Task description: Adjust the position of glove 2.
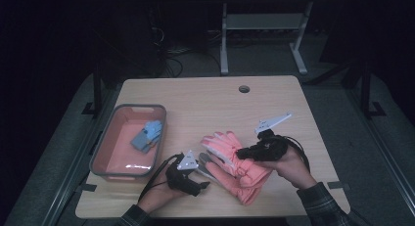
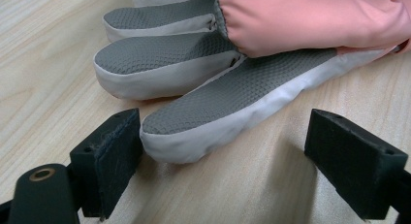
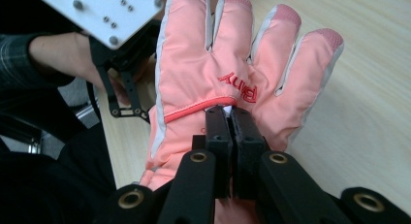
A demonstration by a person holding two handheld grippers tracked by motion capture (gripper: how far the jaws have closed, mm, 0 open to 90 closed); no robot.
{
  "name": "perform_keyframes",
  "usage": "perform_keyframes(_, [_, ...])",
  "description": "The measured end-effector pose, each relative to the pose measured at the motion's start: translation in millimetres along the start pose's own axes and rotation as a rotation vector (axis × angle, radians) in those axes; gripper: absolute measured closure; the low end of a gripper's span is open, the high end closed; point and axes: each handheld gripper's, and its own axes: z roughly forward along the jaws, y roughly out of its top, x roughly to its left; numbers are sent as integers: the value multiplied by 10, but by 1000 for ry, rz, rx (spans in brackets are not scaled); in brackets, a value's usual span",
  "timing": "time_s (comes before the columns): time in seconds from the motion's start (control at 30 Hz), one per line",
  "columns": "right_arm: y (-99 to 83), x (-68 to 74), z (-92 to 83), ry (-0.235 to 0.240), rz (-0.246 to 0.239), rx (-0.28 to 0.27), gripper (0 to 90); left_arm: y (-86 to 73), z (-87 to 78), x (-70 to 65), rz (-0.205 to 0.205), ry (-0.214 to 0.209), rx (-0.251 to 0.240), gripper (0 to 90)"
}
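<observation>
Two pink gloves lie stacked mid-table. My right gripper (image 3: 230, 118) is shut on a pinch of fabric on the back of the upper pink glove (image 3: 218, 64), just below its red lettering; this glove's fingers point away from me. From above, that right gripper (image 1: 241, 151) reaches in from the right. The lower glove (image 2: 232, 95) lies with its grey textured palm up. One of its fingertips sits between the wide-apart jaws of my left gripper (image 2: 230, 144), close to the left pad (image 2: 116, 153) and well off the right pad. From above, the left gripper (image 1: 205, 173) sits at the gloves' left side.
A grey bin (image 1: 100, 150) with a pink inside stands at the table's left and holds a blue and grey glove (image 1: 148, 136). A round cable hole (image 1: 244, 89) is near the far edge. Bare wood stretches behind the gloves.
</observation>
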Motion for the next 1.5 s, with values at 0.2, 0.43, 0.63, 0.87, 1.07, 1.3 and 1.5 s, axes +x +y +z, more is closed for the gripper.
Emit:
perform_keyframes(0.2, [6,69,101,27,-19,32,876,2,-2,3,6,0,1,127])
perform_keyframes(0.43, [-24,56,211,30,-33,67,875,1,1,0,0,-3,-1,128])
perform_keyframes(0.63, [-43,60,334,29,-57,120,874,3,-1,5,8,0,0,127])
perform_keyframes(0.87, [-74,82,462,-3,-76,180,875,2,-1,3,7,0,0,128])
perform_keyframes(1.07, [-124,88,563,-41,-120,226,876,1,0,4,9,1,-1,127])
perform_keyframes(1.3, [-140,83,554,-33,-118,201,804,22,22,-22,-9,18,-2,125])
perform_keyframes(1.5, [-55,81,289,-18,-78,80,672,68,-35,-80,-13,26,50,176])
